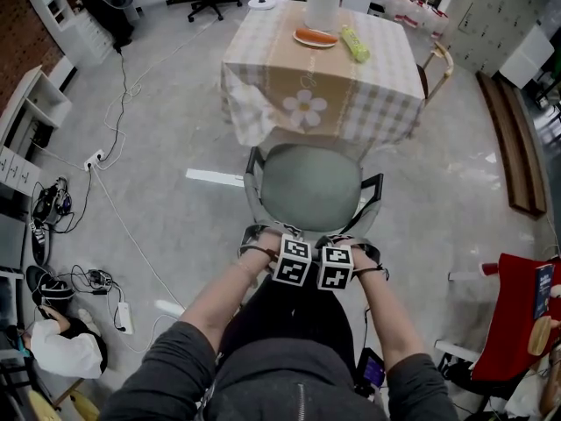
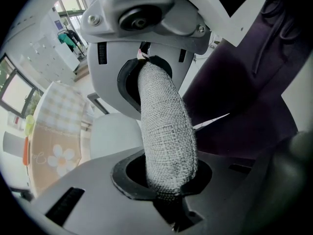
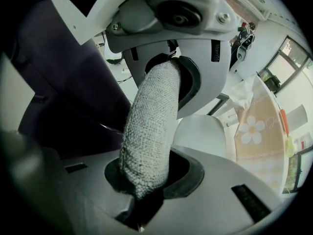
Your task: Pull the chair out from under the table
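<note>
Beneath the marker cubes the chair's [image 1: 311, 187] woven grey backrest [image 2: 167, 148] goes unseen from the head view; left gripper [image 2: 157, 124] and right gripper [image 3: 149, 131] both clamp it, pale-green seat at the table's [image 1: 386, 103] near edge.

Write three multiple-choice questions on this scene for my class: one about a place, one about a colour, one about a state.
1. Where does the chair stand?
A) between the person and the table
B) on the table
C) beyond the table's far side

2. What colour is the seat?
A) red
B) pale grey-green
C) black

3. What is the left gripper doing?
A) hanging open and empty
B) shut on the backrest
C) shut on the tablecloth

Answers:
1 A, the head view shows the chair in front of the person, with the table beyond it.
2 B, the head view shows that colour.
3 B, the left gripper view shows the woven backrest clamped between the jaws.
</note>
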Demonstrator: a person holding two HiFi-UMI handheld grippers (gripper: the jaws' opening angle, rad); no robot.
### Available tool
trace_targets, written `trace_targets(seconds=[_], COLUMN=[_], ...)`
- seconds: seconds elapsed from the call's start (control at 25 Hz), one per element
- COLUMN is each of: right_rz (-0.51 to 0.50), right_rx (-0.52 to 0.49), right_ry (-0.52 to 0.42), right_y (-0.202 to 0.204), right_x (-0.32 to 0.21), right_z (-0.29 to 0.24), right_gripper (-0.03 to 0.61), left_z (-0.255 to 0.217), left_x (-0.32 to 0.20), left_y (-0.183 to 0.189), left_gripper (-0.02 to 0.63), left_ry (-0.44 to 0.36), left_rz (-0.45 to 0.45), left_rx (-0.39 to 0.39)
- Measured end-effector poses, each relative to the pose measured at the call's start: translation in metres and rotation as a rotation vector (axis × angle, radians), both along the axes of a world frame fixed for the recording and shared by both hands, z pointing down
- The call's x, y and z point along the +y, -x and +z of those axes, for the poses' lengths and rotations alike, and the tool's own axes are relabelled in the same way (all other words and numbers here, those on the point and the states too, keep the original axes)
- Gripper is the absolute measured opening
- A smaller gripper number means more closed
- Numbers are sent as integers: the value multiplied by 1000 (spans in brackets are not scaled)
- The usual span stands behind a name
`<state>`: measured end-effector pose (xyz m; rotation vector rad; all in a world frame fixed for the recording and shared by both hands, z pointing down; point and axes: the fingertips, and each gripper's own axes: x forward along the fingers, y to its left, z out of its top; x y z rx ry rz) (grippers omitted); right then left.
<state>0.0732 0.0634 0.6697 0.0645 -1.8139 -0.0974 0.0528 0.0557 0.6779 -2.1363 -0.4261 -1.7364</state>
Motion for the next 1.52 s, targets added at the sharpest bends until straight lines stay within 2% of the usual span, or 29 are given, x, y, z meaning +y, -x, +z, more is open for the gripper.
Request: trace_targets(seconds=[0.68, 0.84, 0.96, 1.12, 1.36, 1.52], right_rz=[15, 22, 3, -10, 30, 58], right_rx=[-3, -3, 12, 16, -62, -113], right_ry=[1, 7, 11, 16, 89, 129], right_y=[4, 4, 5, 2, 0, -6], right_x=[10, 11, 13, 17, 26, 30], right_z=[0, 1, 2, 3, -9, -20], right_gripper=[69, 70, 80, 105, 180, 198], left_z=[0, 1, 0, -5, -17, -31], left_x=[10, 11, 15, 27, 28, 26], left_y=[3, 3, 4, 7, 3, 3], left_gripper=[77, 93, 129, 264, 287, 305], left_ry=[-3, 6, 62, 178, 212, 274], left_rz=[3, -11, -35, -46, -87, -141], left_rx=[5, 7, 8, 1, 88, 132])
